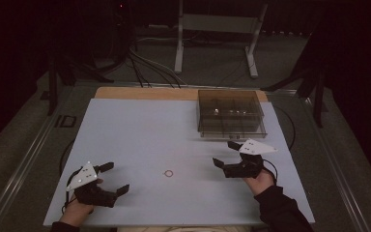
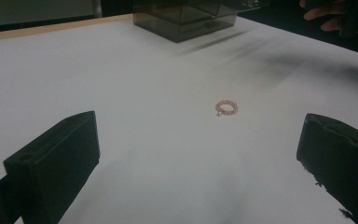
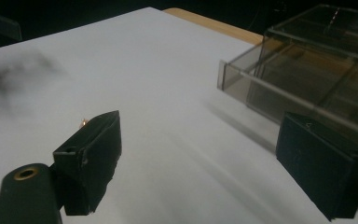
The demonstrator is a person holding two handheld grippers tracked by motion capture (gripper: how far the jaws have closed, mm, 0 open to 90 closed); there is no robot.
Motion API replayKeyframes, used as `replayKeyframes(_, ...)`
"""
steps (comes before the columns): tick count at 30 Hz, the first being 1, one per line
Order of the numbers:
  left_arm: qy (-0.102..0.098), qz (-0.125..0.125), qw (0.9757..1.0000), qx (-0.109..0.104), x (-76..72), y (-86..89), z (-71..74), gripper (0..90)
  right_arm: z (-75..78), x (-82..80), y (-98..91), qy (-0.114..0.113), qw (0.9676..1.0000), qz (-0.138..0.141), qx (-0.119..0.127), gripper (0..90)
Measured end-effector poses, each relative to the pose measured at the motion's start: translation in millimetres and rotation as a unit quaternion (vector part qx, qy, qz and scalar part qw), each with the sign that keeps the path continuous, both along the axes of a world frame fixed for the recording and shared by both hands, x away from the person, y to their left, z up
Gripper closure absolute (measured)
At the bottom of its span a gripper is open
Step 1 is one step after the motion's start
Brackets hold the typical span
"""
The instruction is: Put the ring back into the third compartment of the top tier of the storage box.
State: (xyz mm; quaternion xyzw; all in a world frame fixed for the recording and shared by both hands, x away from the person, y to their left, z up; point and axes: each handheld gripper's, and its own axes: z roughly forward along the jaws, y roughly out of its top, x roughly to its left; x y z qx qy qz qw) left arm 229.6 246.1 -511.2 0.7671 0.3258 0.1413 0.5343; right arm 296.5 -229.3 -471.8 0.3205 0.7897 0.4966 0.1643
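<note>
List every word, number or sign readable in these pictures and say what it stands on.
"ID": on the grey floor left of the table, in the high view; the reading is unsure.
Nothing legible on the ring, the clear box or either gripper.

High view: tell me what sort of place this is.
Probably a lab or recording workspace, not a home: a white board-covered table in a dark room, loose black floor cables, a grey metal stand frame, and a smoky clear plastic compartment box.

Small pink beaded ring (image 1: 168, 173), flat on white table (image 1: 140, 135), untouched
</note>
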Motion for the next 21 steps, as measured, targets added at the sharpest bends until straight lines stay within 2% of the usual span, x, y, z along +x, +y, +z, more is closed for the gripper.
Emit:
replayKeyframes(9, 0.000, 0.001, 1.0000, 0.000, -0.1, 0.4, -0.2, 0.0, 9.8, 9.9, 25.8, -0.003, 0.9995, 0.032, 0.003, 14.3)
replayKeyframes(21, 0.000, 0.002, 1.0000, 0.001, -0.7, 0.5, -0.3, 0.0, 9.7, 20.0, 61.9, 0.013, 0.9962, 0.086, 0.002, 14.3)
